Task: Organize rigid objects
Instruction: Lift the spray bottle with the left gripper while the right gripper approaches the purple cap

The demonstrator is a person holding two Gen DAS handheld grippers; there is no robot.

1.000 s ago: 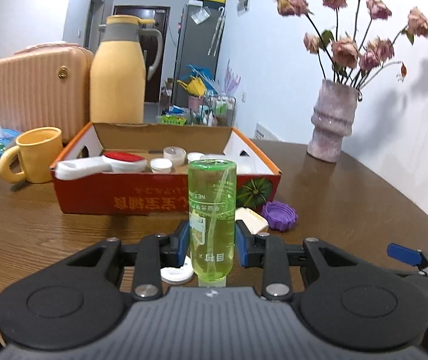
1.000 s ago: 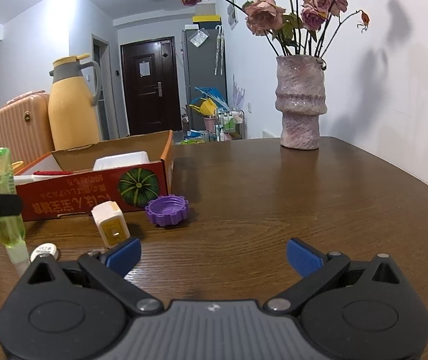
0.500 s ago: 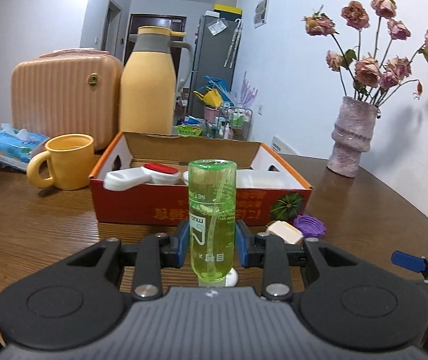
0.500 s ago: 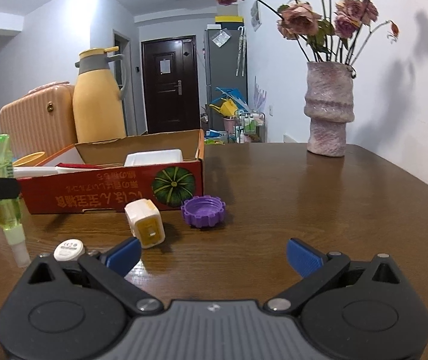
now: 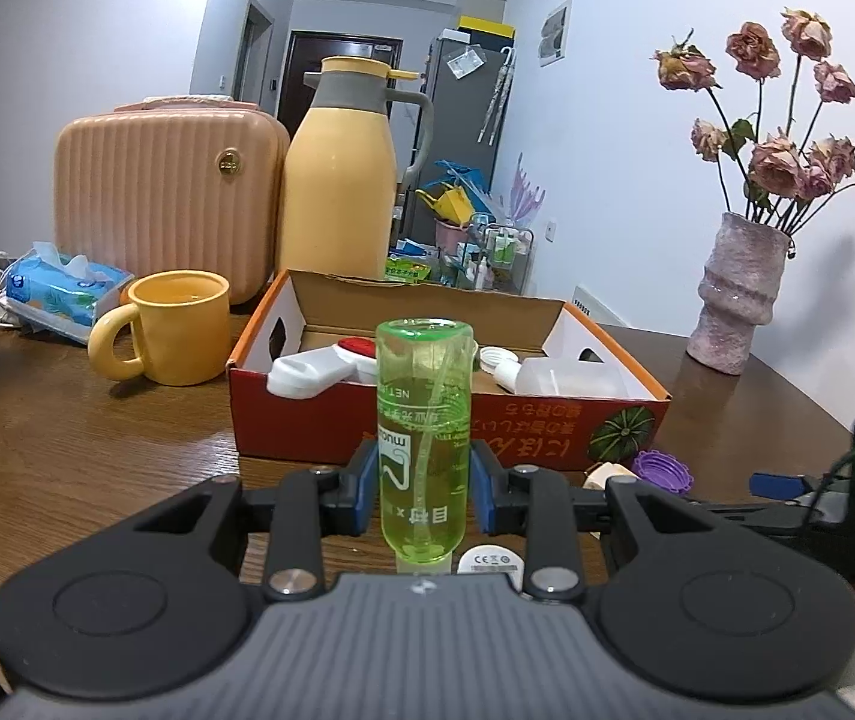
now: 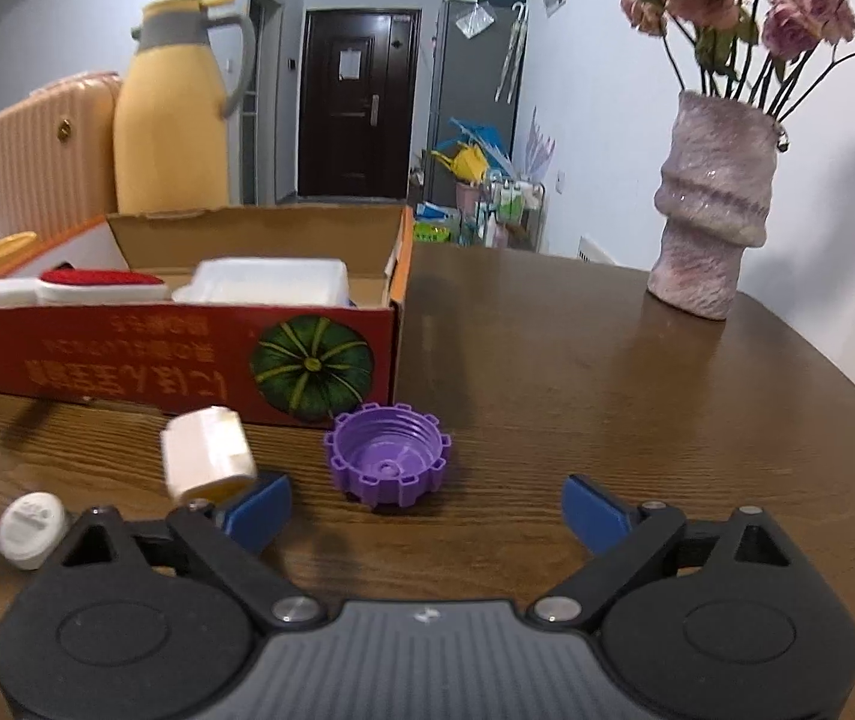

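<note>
The left gripper clamps an inverted translucent green plastic bottle before the red cardboard box, while the right gripper's wide jaws are closing, empty, near a purple ridged plastic cap.

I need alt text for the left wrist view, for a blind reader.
The left gripper is shut on an upside-down green bottle above a wooden table. Behind it stands an open red cardboard box holding white items, with a yellow mug to its left.

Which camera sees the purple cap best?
The right wrist view: the purple cap lies whole and close, open side up, ahead of the tool. The left wrist view shows it only small, partly hidden behind the tool's finger.
</note>
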